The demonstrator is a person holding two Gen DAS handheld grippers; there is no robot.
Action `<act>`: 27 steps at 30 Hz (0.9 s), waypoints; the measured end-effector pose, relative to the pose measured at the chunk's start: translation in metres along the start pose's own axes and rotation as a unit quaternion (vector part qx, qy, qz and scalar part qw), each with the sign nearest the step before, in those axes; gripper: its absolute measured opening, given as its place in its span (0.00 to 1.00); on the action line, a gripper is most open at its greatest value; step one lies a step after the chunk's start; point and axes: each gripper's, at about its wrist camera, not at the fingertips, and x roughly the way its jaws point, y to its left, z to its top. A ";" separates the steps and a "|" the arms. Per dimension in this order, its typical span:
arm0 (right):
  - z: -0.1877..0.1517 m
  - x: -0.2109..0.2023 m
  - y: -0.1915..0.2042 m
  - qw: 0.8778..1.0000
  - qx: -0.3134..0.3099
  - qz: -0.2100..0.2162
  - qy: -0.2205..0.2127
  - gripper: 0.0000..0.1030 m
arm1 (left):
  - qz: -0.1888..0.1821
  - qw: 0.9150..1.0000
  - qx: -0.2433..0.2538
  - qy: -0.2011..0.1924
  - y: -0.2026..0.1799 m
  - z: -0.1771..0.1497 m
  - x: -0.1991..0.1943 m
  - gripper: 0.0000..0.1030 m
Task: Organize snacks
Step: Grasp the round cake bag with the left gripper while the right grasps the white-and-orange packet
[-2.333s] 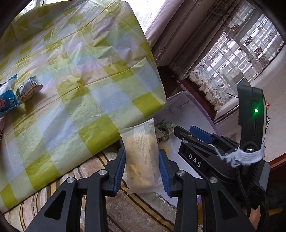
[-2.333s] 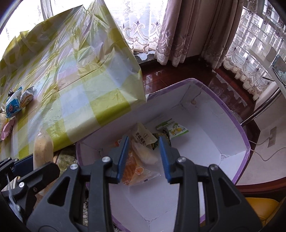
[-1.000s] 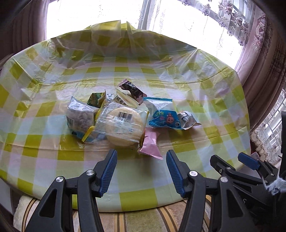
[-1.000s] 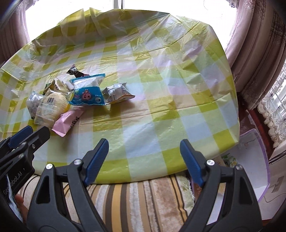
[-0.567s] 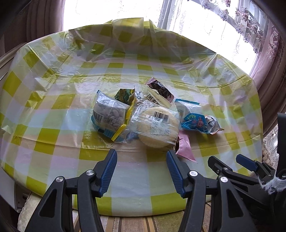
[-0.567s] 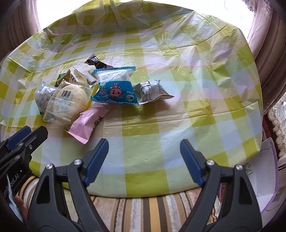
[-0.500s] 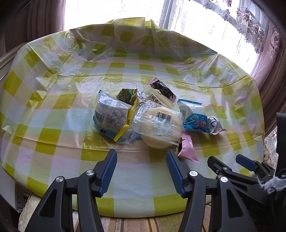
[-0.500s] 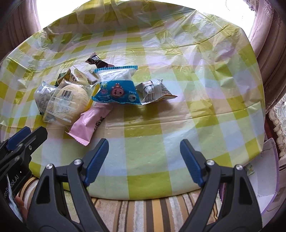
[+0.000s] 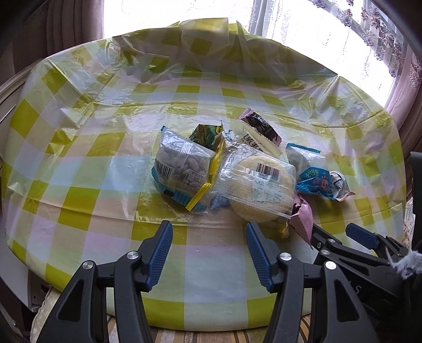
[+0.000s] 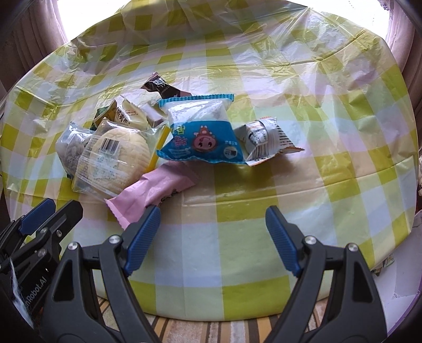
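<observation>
A heap of snack packets lies on the checked tablecloth (image 9: 87,168). In the left wrist view a clear bag with a round bun (image 9: 261,190) sits just beyond my left gripper (image 9: 208,229), which is open and empty. Left of the bun lies a clear bag of nuts (image 9: 182,166). The right wrist view shows a blue cartoon packet (image 10: 200,132), a pink wrapper (image 10: 155,192) and a small white packet (image 10: 266,139). My right gripper (image 10: 211,216) hangs wide open above the cloth in front of them, its left fingertip close to the pink wrapper.
A white box with a purple rim (image 10: 398,298) stands low at the right, beyond the table's edge. A striped rug (image 10: 184,329) lies below the near edge. Curtains and bright windows (image 9: 316,23) stand behind the table.
Both grippers have swung from the box to the table and come closer to the snack heap, which now looks larger. The left let go of its clear bag. The right opened wide.
</observation>
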 end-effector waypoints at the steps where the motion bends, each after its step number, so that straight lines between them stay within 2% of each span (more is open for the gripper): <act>1: 0.000 0.001 0.000 1.000 0.002 0.004 0.000 0.81 | 0.004 1.000 -0.001 -0.002 0.000 0.000 0.000 0.57; 12: 0.007 0.016 0.002 0.999 0.005 0.041 0.007 0.81 | 0.044 0.999 0.004 -0.012 -0.004 0.004 0.005 0.57; 17: 0.012 0.019 0.009 0.998 0.001 0.055 0.002 0.81 | 0.051 0.998 -0.017 -0.021 0.005 0.008 0.003 0.57; 21: 0.016 0.016 0.012 0.996 0.003 0.084 -0.008 0.82 | 0.028 0.997 -0.050 -0.045 0.017 0.011 -0.005 0.57; 24: 0.018 0.006 -0.008 0.994 0.047 0.100 -0.024 0.84 | -0.001 0.997 -0.060 -0.054 0.018 0.018 -0.006 0.60; 27: 0.022 0.003 -0.029 0.994 0.076 0.077 -0.033 0.84 | -0.029 0.997 -0.050 -0.049 0.008 0.027 0.003 0.64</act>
